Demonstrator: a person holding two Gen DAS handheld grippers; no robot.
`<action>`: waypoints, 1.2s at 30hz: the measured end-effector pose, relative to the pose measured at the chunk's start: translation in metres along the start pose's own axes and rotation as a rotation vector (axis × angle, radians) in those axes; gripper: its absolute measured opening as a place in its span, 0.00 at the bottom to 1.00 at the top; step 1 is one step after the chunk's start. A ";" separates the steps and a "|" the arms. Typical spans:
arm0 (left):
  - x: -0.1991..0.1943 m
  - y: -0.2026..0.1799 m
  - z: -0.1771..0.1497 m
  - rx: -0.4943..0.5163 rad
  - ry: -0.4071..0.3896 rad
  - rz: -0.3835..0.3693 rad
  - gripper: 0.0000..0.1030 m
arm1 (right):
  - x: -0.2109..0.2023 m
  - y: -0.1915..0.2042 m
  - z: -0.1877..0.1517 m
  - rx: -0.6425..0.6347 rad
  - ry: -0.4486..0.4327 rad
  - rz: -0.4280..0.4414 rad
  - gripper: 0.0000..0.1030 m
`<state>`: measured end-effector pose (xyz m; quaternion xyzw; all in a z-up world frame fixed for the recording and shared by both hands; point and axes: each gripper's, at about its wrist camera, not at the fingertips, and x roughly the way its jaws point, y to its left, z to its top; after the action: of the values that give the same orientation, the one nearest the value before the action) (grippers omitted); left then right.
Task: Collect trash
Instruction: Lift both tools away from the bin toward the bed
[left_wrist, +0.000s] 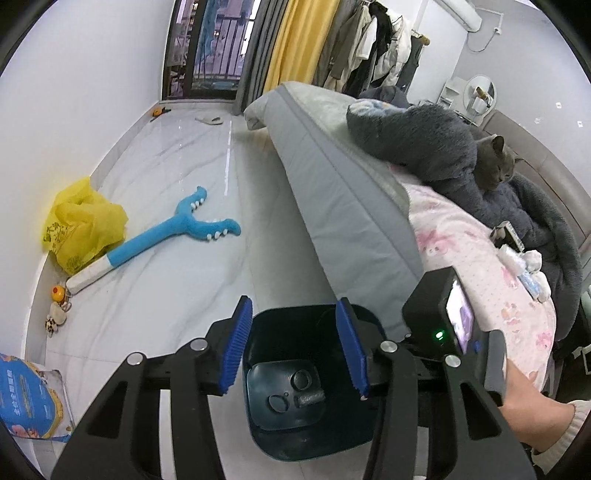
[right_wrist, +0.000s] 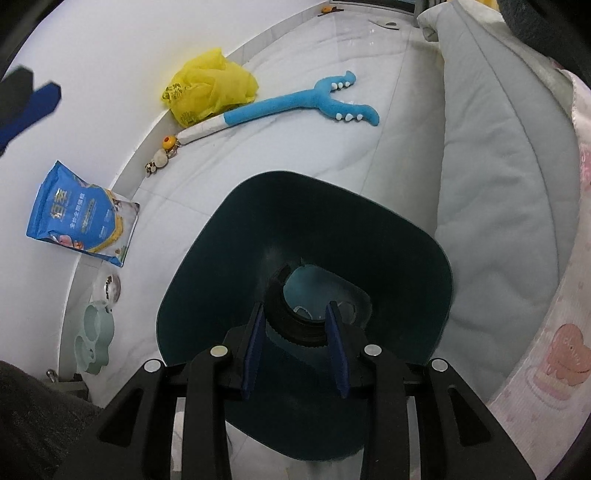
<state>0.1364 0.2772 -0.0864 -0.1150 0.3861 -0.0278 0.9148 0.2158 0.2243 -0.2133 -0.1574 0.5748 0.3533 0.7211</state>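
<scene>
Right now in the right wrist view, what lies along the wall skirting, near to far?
Green paw-shaped dish → small bowl → blue pet food bag → small spotted toy → orange ball toy → yellow plastic bag.

Left gripper (left_wrist: 299, 343): blue pads spread apart above the bin, nothing between them.
Bin (left_wrist: 288, 391): dark teal, on the floor against the bed, small dark items at its bottom.
Right gripper (left_wrist: 447, 325): black body beside the bin.
Floor: yellow bag (left_wrist: 85, 225), blue plush toy (left_wrist: 173, 229).
Bed (left_wrist: 354, 206): grey cat (left_wrist: 493, 162) lying on it.
</scene>
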 end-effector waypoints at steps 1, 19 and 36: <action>-0.001 -0.001 0.001 0.002 -0.005 -0.002 0.48 | 0.000 -0.001 0.000 0.001 0.002 -0.002 0.35; -0.020 -0.040 0.028 0.036 -0.138 -0.023 0.48 | -0.063 -0.004 0.000 -0.014 -0.148 0.083 0.64; -0.010 -0.097 0.046 0.064 -0.175 -0.056 0.59 | -0.141 -0.065 -0.020 0.037 -0.384 0.068 0.69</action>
<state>0.1660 0.1926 -0.0260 -0.0986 0.3004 -0.0556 0.9471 0.2335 0.1195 -0.0985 -0.0542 0.4383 0.3905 0.8078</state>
